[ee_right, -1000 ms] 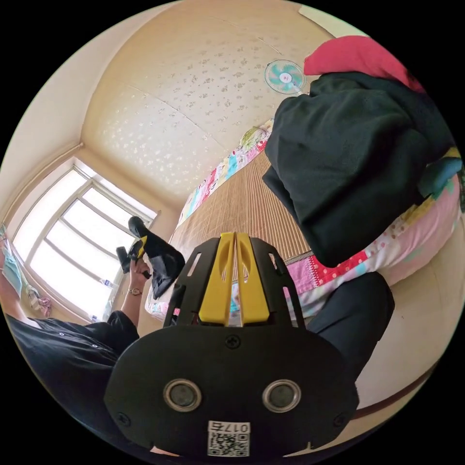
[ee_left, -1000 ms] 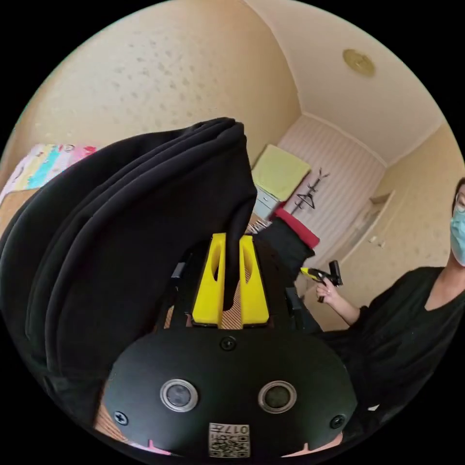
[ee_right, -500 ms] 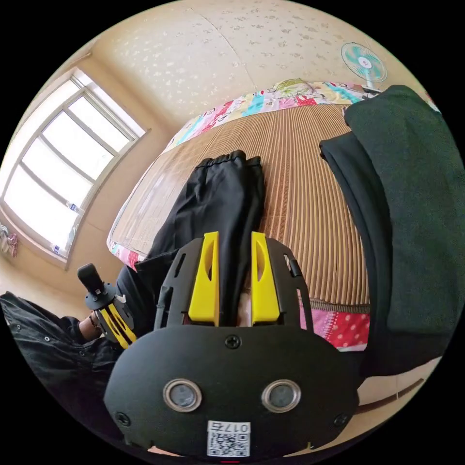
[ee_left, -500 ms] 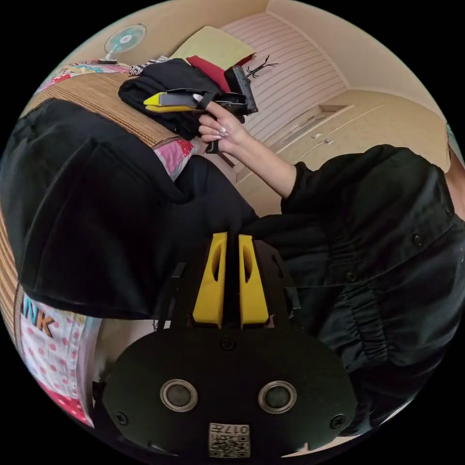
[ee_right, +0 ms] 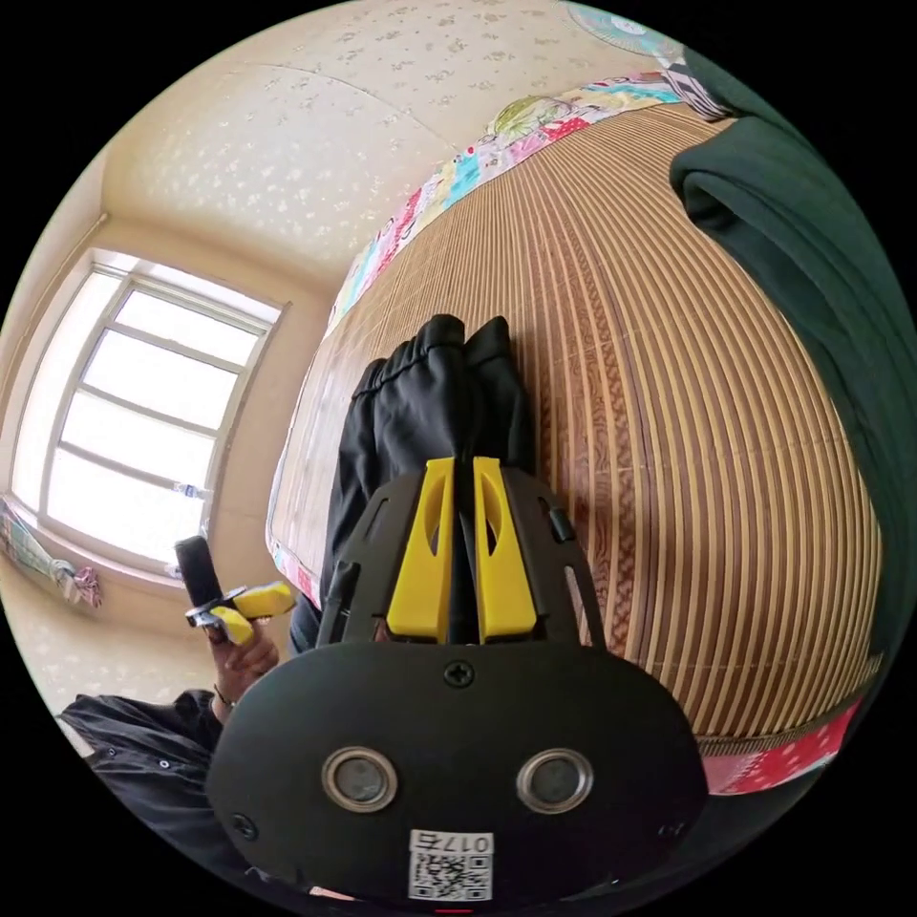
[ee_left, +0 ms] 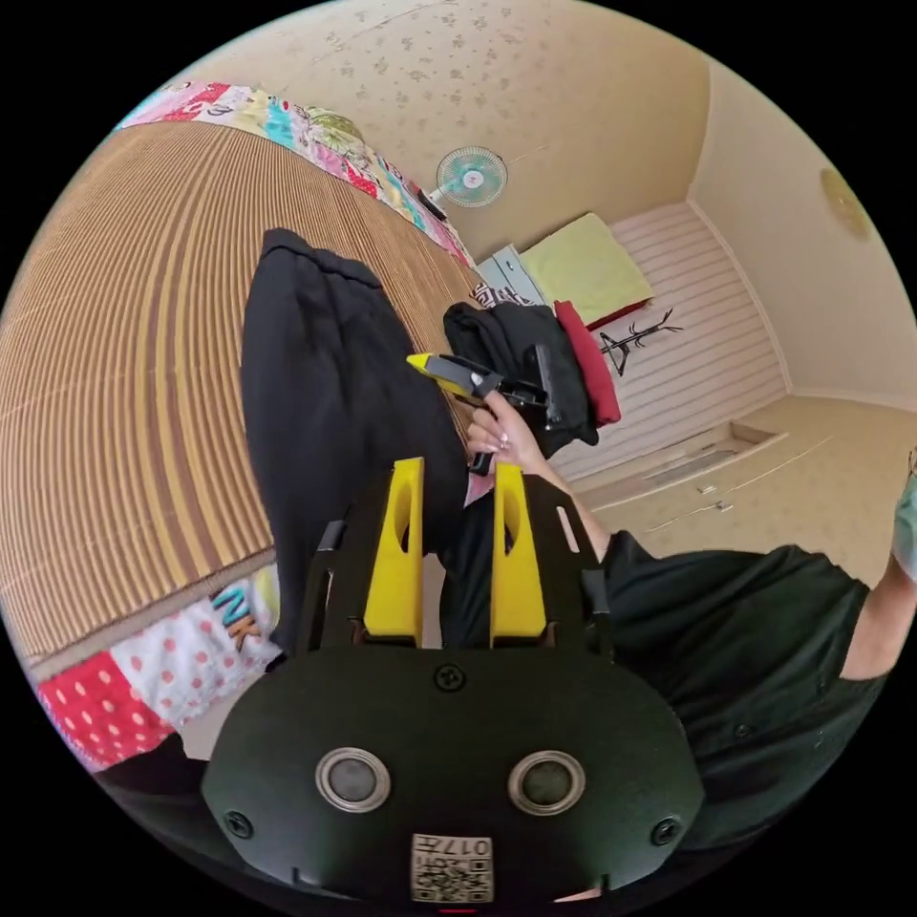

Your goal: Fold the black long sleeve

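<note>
Two tools are at the black long sleeve (ee_left: 334, 401), a narrow dark strip with a gathered end, lying lengthwise on the striped bamboo mat (ee_left: 124, 363) of the bed, its near end draping over the patchwork edge (ee_left: 181, 650). Left tool (ee_left: 457, 497) hangs with jaws spread apart, holding nothing, just above that near end. Right tool (ee_right: 463, 497) has its jaws pinched together on a fold of the garment. Plenty of bare mat lies on both sides of the strip. Folded dark clothes (ee_right: 812, 277) are stacked well apart, towards the mat's side.
</note>
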`<action>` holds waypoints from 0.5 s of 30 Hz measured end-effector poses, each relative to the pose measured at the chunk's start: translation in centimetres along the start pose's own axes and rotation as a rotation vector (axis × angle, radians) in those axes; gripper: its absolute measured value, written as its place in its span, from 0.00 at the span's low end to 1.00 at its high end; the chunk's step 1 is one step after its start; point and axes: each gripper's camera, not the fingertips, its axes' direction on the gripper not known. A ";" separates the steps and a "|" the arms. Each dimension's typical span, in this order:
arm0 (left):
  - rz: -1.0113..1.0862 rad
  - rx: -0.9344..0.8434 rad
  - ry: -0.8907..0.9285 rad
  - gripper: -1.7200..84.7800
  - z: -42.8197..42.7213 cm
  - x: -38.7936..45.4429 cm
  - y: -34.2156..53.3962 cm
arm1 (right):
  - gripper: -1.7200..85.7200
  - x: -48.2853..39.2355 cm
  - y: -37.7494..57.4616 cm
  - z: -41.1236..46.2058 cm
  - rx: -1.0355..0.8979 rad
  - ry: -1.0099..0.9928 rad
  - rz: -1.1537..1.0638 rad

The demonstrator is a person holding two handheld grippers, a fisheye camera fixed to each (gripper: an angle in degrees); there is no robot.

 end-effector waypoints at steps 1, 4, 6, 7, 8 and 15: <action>-0.021 0.001 0.031 0.17 1.3 -0.4 -1.6 | 0.05 -0.4 0.8 -0.5 -0.002 -0.020 -0.022; -0.101 0.068 0.044 0.21 2.5 -1.4 -3.4 | 0.05 -2.5 3.5 -2.5 0.023 -0.080 -0.146; -0.154 0.101 0.027 0.24 2.4 -2.1 -3.4 | 0.05 -3.4 5.5 -3.5 0.039 -0.155 -0.219; -0.173 0.108 0.039 0.25 2.3 -2.6 -3.3 | 0.05 -3.9 6.7 -3.8 0.034 -0.205 -0.261; -0.178 0.107 0.057 0.25 2.3 -2.8 -3.2 | 0.06 -4.2 7.6 -3.7 0.005 -0.250 -0.304; -0.147 0.090 0.067 0.12 -0.1 -4.8 -1.1 | 0.06 -5.8 10.3 -2.5 -0.150 -0.278 -0.481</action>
